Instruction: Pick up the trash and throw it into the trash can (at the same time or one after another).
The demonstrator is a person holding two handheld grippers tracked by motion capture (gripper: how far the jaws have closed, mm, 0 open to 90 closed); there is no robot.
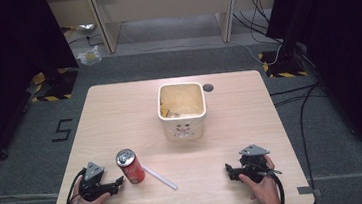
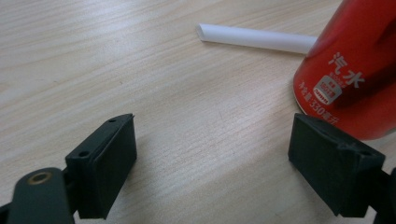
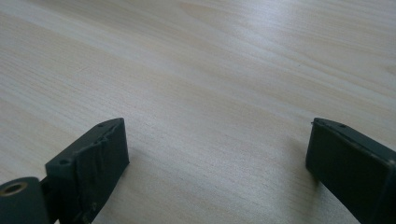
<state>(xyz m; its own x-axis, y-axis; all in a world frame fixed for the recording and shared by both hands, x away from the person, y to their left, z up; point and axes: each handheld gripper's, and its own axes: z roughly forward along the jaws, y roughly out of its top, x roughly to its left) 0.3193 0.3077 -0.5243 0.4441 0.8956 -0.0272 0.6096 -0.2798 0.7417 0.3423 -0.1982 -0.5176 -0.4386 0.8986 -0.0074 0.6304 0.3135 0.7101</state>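
Note:
A red soda can stands upright on the wooden table, front left. Behind it lies a white straw, angled toward the front right. My left gripper rests open on the table just left of the can. In the left gripper view the can rises beside the right jaw, the straw lies beyond, and nothing is between the jaws. At the front right my right gripper is open over bare wood. A cream square bin sits at the table's middle.
The bin holds yellowish scraps. A dark round hole marks the table just right of the bin's back corner. Black cables trail over the grey floor to the right of the table.

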